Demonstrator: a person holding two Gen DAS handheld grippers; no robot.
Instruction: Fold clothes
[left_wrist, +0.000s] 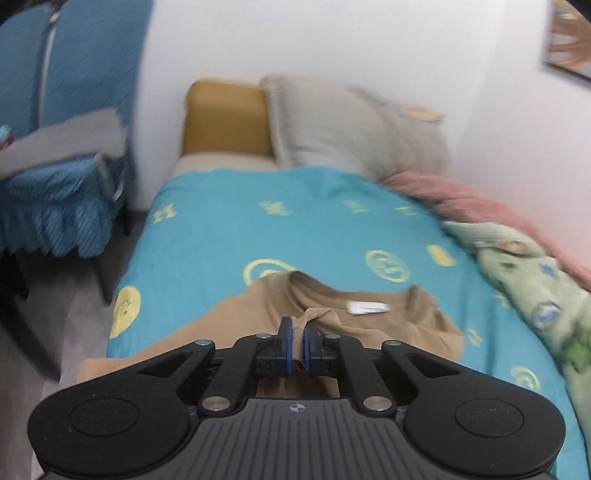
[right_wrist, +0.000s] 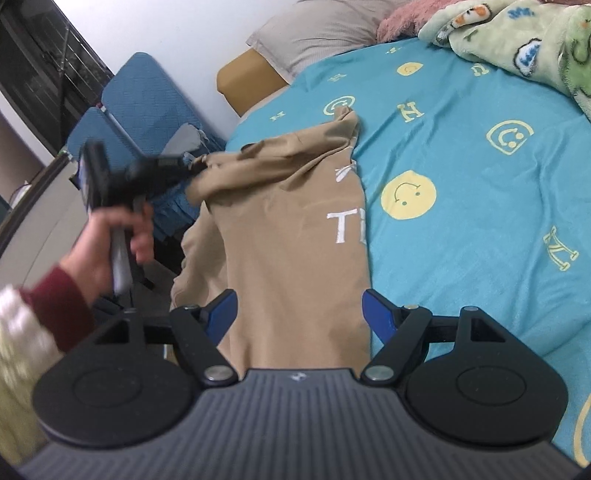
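Nearest your left wrist camera, your left gripper (left_wrist: 299, 341) has its blue pads pressed together on a bunched fold of the tan cotton T-shirt (left_wrist: 332, 317), near its ribbed neckline. The rest of the shirt lies on the turquoise bedsheet printed with yellow smiley faces (left_wrist: 229, 229), with its white neck label (left_wrist: 367, 307) showing just beyond the pinch. In the right wrist view, your left hand (right_wrist: 110, 236), in a dark red sleeve, holds that gripper at the shirt's lifted left edge. Your right gripper (right_wrist: 299, 317) stands spread wide, its blue fingers (right_wrist: 376, 317) either side of the shirt's near end, not pinching it. A grey pillow (left_wrist: 347, 125) and a pale green patterned blanket (right_wrist: 517, 44) lie at the bed's far side.
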